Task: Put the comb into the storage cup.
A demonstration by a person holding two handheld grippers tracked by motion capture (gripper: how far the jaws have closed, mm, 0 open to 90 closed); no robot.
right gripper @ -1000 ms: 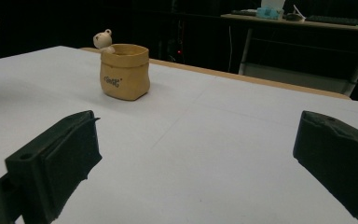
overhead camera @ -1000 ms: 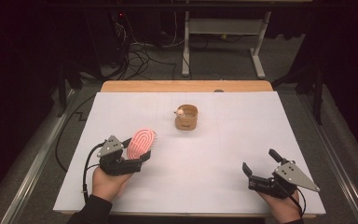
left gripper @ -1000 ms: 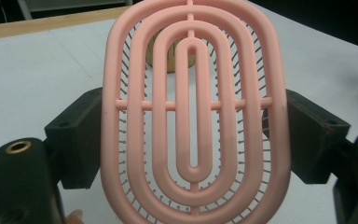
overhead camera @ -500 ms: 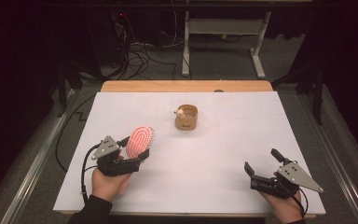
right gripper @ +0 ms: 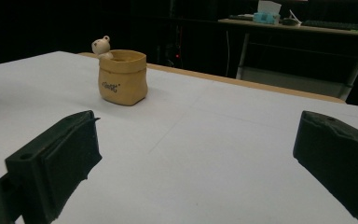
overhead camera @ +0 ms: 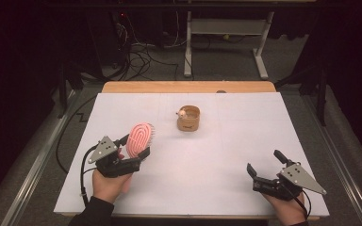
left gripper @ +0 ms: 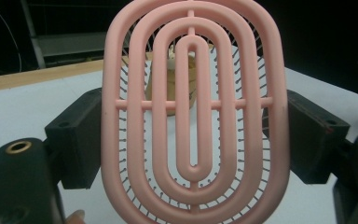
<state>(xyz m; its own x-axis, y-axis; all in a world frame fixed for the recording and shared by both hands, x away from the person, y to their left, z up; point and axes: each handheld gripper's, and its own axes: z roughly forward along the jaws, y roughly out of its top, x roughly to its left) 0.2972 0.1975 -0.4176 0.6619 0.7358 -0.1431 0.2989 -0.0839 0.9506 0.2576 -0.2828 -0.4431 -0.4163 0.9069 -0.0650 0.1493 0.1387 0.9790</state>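
A pink oval hairbrush (overhead camera: pixel 139 139) stands upright in my left gripper (overhead camera: pixel 134 145) at the table's front left. In the left gripper view the brush head (left gripper: pixel 193 116) stands close up, back side toward the camera, with both black jaws pressed against its edges. My right gripper (overhead camera: pixel 264 161) rests near the front right corner, open, with nothing between its jaws (right gripper: pixel 196 158). A small tan cup (overhead camera: pixel 188 118) with a little bear figure (right gripper: pixel 101 46) on its rim stands at the middle of the table, far from both grippers.
A white sheet (overhead camera: pixel 217 165) covers the table, with a wooden strip (overhead camera: pixel 188 86) along the far edge. Beyond it lie floor cables (overhead camera: pixel 141 59) and a desk frame (overhead camera: pixel 226 28) in a dark room.
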